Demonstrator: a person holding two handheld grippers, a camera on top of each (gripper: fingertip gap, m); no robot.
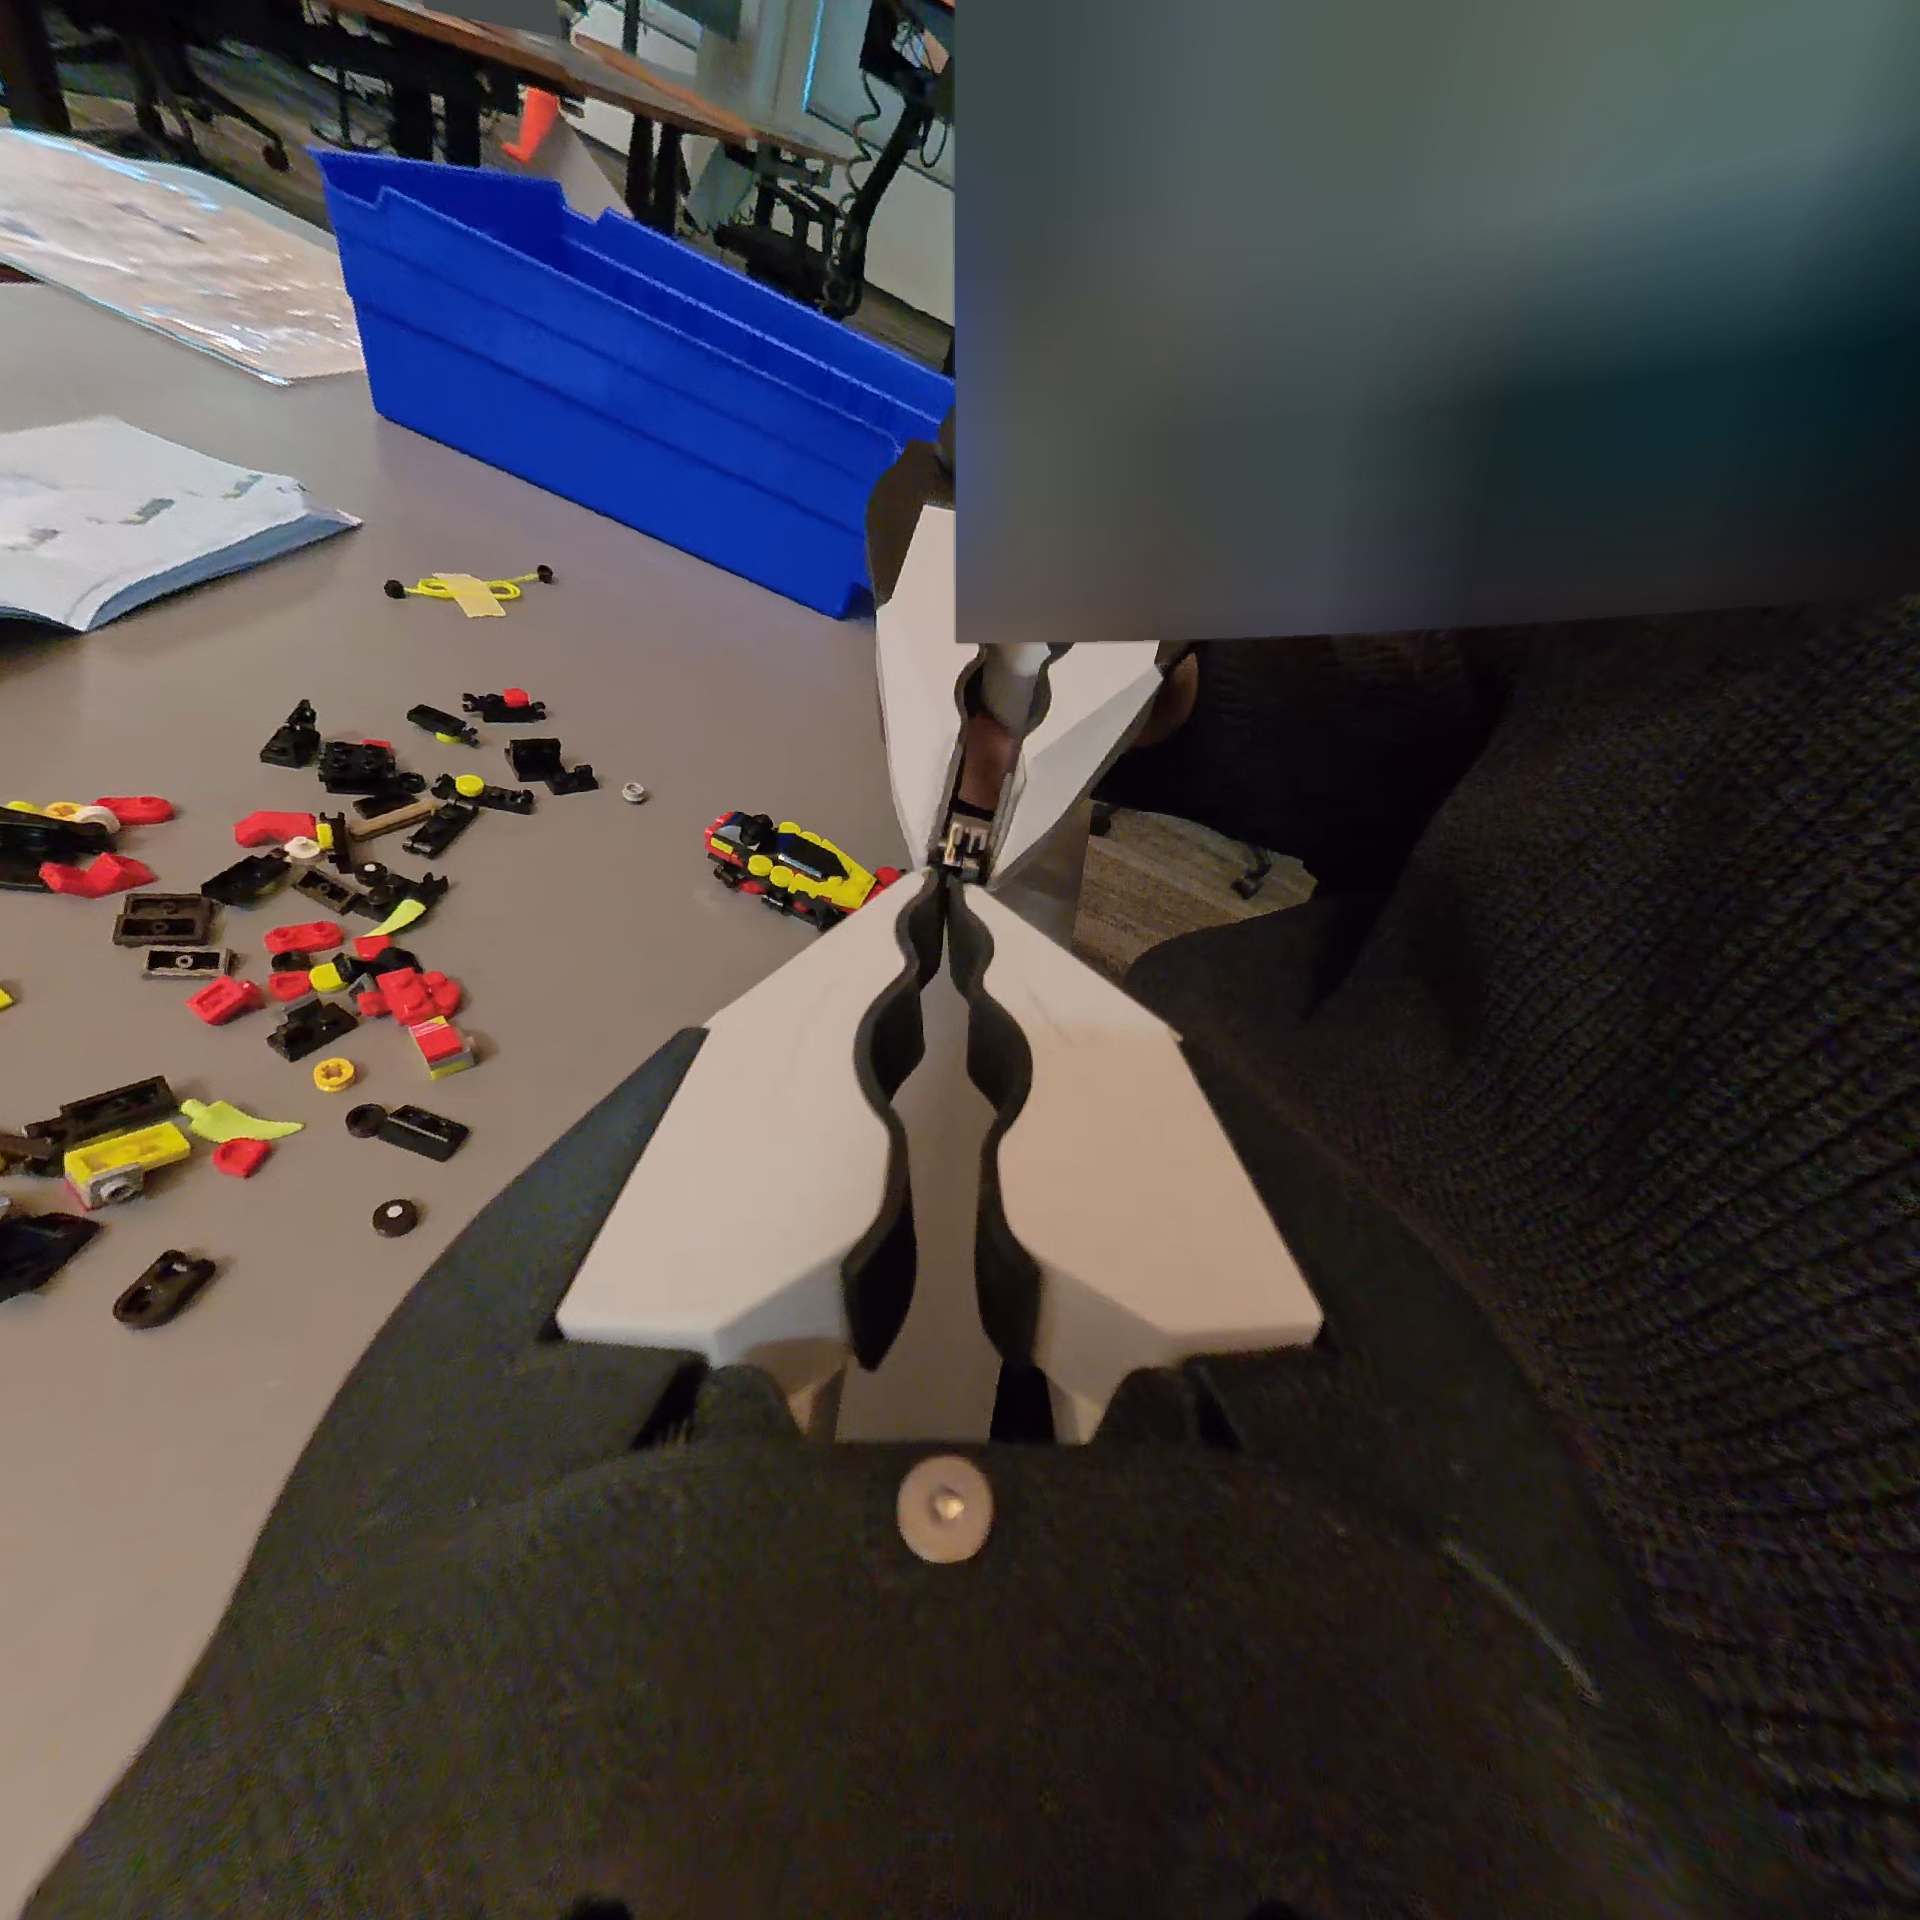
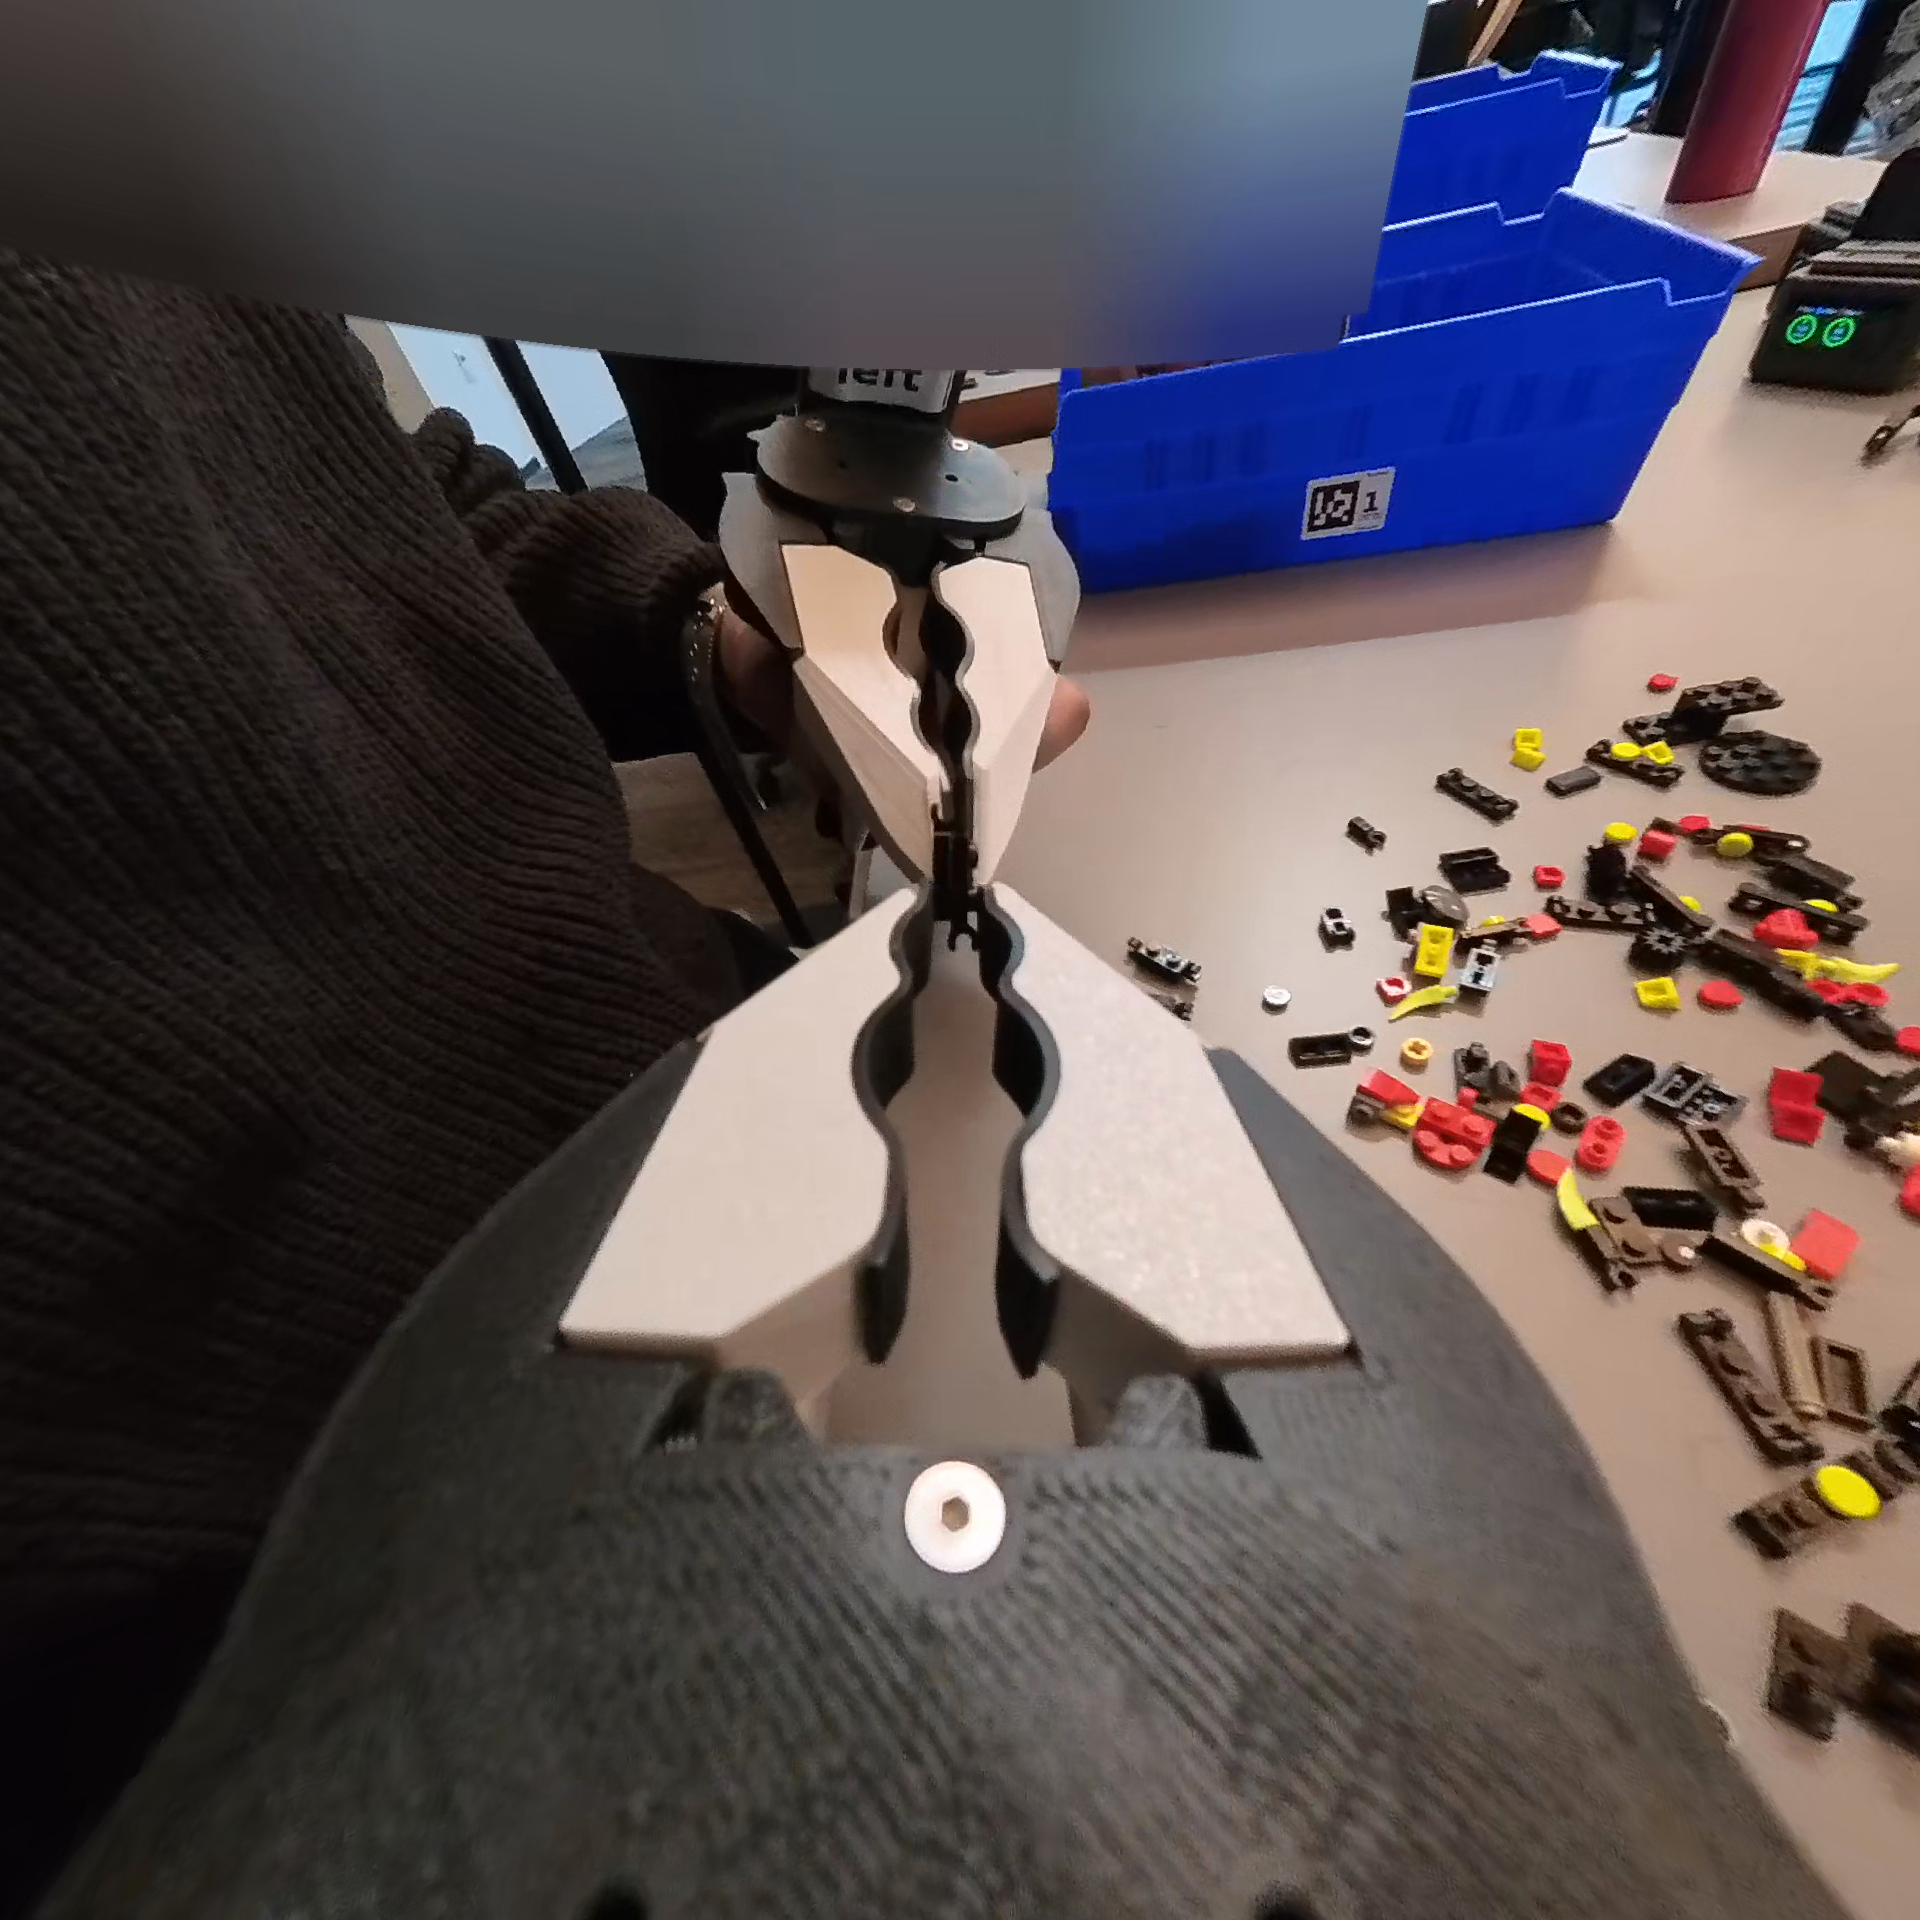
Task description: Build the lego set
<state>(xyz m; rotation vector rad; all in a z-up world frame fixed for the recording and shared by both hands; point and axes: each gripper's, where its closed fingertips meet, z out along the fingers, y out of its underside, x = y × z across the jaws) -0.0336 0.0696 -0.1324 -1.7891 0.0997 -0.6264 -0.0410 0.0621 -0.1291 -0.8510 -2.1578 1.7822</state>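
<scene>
1. Left tongs (image 1: 943, 894) and right tongs (image 2: 954, 914) meet tip to tip in the air, just off the counter (image 1: 623, 727) edge, over the person's dark knitted sleeve (image 2: 260, 831).
2. Right tongs: clenched on a small black toy brick piece (image 2: 954, 883), pads pressing it at the very tips. Left tongs: tips closed together on the far end of the same black piece, as the right wrist view shows it. The piece bridges both pairs.
3. Risk, as I judge it: the grip is at the extreme tips on a thin part. A slight twist between the two hands could lever it out, and it would drop to the lap or floor, not the counter.
4. Risk: pressing the two ends together off-line could snap the piece sideways out of either grip.
5. Partly built toy car (image 1: 800, 857), yellow, black and red, sits on the counter near the tongs; a swing of the left tongs could knock it.
6. Loose bricks (image 1: 312, 935) are scattered well apart from the tongs.
7. Blue bin (image 1: 623, 364) stands at the back of the counter; its inside is hidden, so contents cannot be told.
8. Open booklet (image 1: 125, 520) lies left of the bin.
</scene>
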